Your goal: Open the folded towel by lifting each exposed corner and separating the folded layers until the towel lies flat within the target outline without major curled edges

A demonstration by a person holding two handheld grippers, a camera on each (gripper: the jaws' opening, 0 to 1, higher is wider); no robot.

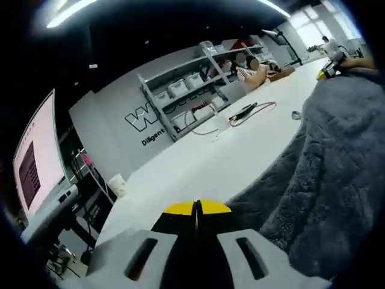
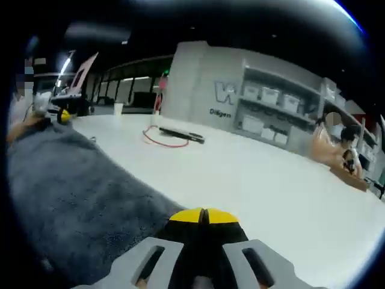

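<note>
- Main risk, a judgement: uneven pull between the two ends, dragging the grey towel (image 1: 337, 174) across the worktop (image 1: 198, 162) instead of spreading it flat, leaving bunched or curled edges.
- Second risk: grip, if any, only on the fluffy pile rather than a full layer; corner likely to slip out under tension.
- Third: red cable (image 2: 162, 139) and dark tool (image 2: 183, 136) lying on the worktop past the towel edge, upper centre of the right gripper view; snag possible if the towel slides that way.
- Left tongs (image 1: 197, 208): yellow tips pressed together, only a thin seam between them, bottom centre of the left gripper view. Towel edge just to the right, close beside the tips; cannot tell whether any fabric is pinched.
- Right tongs (image 2: 203, 215): tips likewise pressed together, bottom centre of the right gripper view, towel edge right at the left side; pinch on fabric not confirmable.
- Towel: filling the right side of the left gripper view, the left and lower left of the right gripper view; lying low and rumpled on the white worktop.
- No target outline discernible; fit not checkable.
- Shelving with bins (image 1: 180, 96) and people at the far end, well apart from the work.
</note>
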